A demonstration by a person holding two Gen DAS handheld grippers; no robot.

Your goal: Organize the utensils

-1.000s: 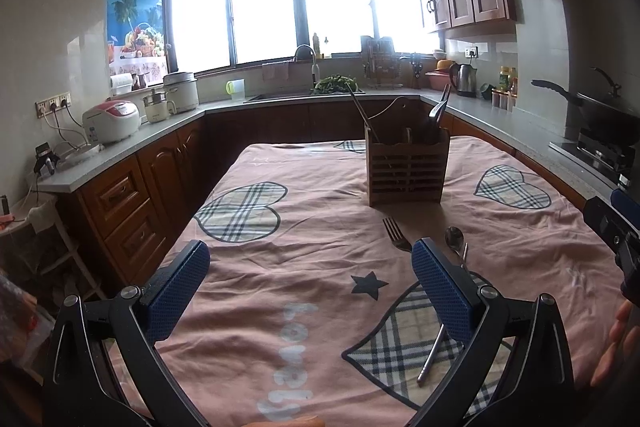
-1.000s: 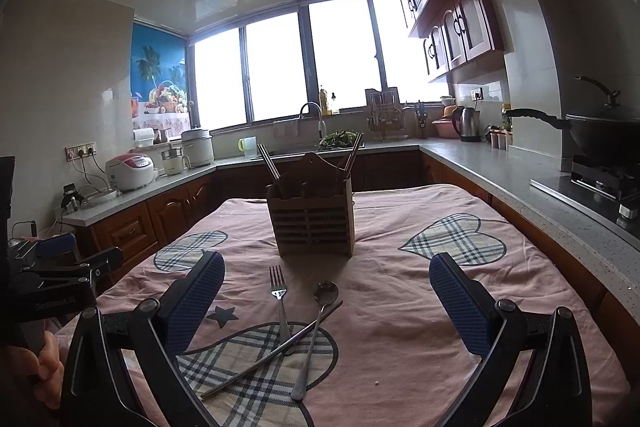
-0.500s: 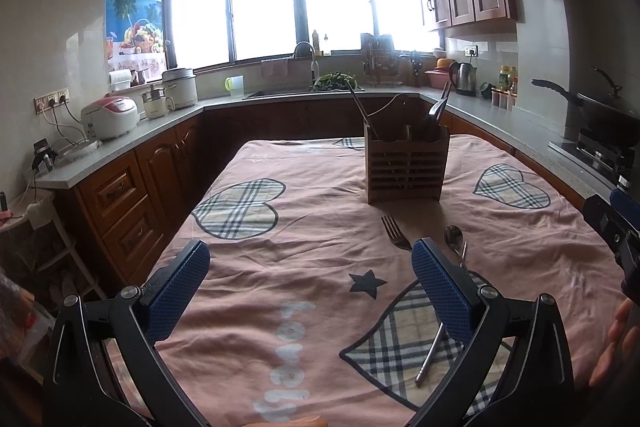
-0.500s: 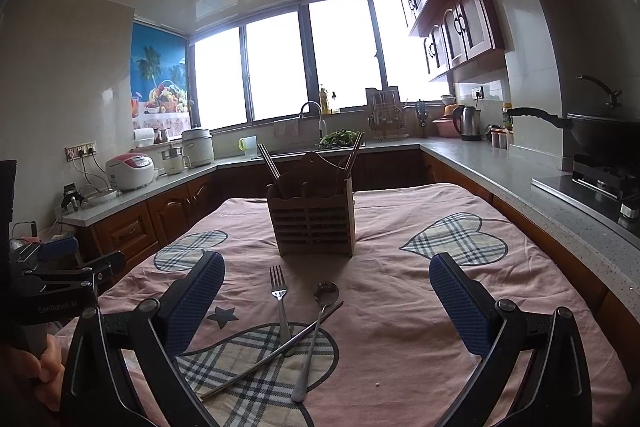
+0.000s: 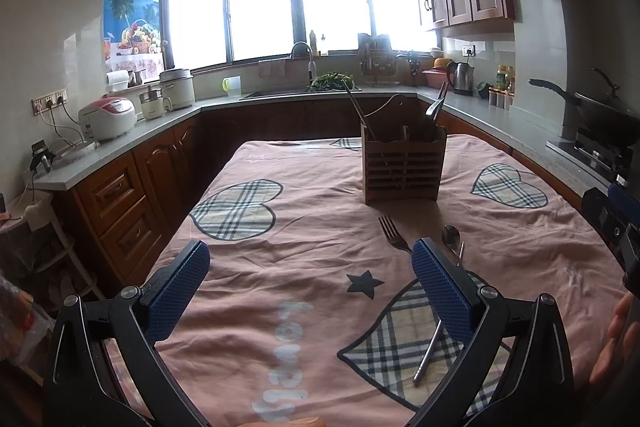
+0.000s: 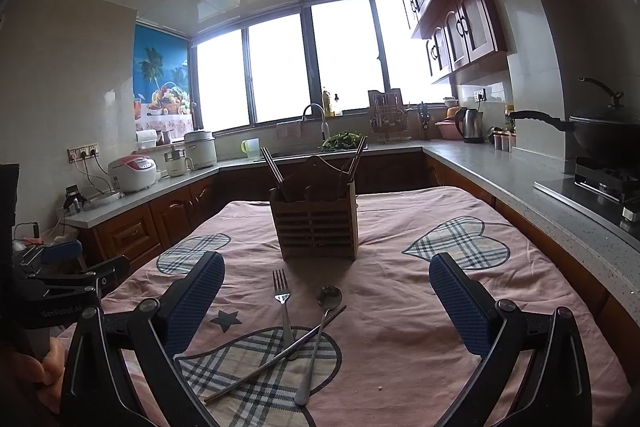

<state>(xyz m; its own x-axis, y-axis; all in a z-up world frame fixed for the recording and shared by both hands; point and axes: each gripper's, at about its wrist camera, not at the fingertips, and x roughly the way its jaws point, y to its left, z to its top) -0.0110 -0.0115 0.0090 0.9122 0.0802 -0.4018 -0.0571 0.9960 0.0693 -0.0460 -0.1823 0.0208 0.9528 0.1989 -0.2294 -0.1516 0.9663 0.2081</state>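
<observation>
A wooden slatted utensil holder (image 6: pixel 314 225) stands mid-table with chopsticks and a utensil in it; it also shows in the left wrist view (image 5: pixel 403 165). In front of it lie a fork (image 6: pixel 283 303), a spoon (image 6: pixel 320 331) and metal chopsticks (image 6: pixel 276 357) crossing on a plaid heart patch. In the left wrist view the fork (image 5: pixel 392 233) and spoon (image 5: pixel 451 237) are partly hidden behind the right finger. My right gripper (image 6: pixel 326 287) is open and empty, above the utensils. My left gripper (image 5: pixel 310 277) is open and empty, left of them.
The table wears a pink cloth (image 6: pixel 400 307) with plaid hearts. Counters wrap around: rice cookers (image 5: pixel 108 117) at left, sink (image 5: pixel 304 89) at the back, a kettle (image 6: pixel 472 125) and a wok (image 6: pixel 600 135) on the stove at right. Wooden cabinets (image 5: pixel 132 203) stand close to the table's left edge.
Almost nothing differs. Both views have shifted very slightly; the utensils and the holder stay in place and both grippers stay open.
</observation>
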